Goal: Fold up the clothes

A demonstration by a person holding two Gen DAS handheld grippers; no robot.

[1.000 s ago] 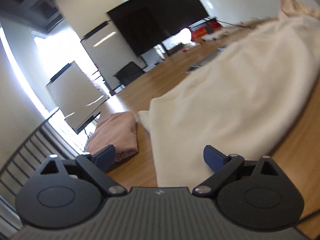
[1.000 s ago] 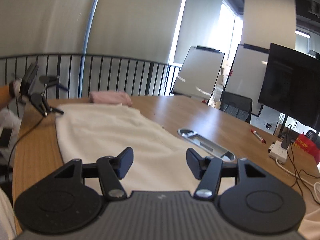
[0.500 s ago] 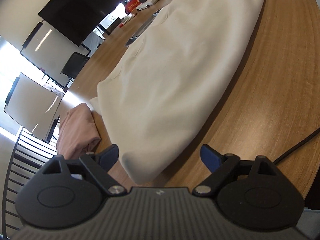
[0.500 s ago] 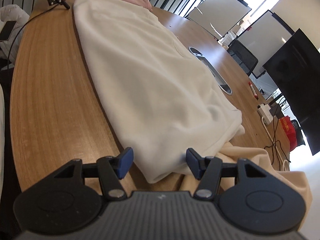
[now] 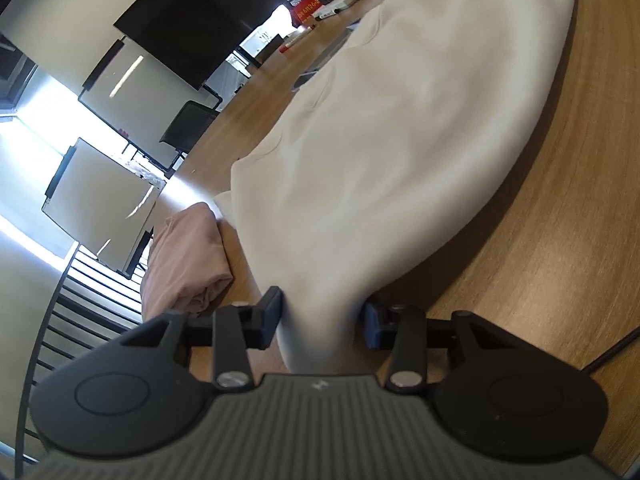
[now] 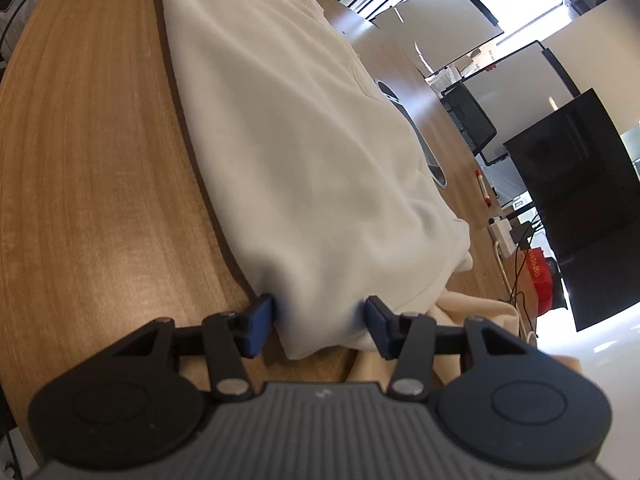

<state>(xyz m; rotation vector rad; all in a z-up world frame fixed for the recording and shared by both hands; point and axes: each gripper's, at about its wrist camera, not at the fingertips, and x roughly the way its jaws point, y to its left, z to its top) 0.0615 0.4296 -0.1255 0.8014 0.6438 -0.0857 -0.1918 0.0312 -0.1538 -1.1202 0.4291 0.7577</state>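
Cream garment [image 5: 400, 140] corners between closing left gripper [image 5: 322, 316] and right gripper [image 6: 320, 324]

Almost no text could be read. In the upper middle of the left wrist view, a red box [image 5: 310, 6] on the far end of the table carried light print, but it was too small and blurred to make out. In the right wrist view the same red box [image 6: 538, 270], at the right edge, showed pale characters that were also illegible. The black screen [image 6: 576, 184] was blank.
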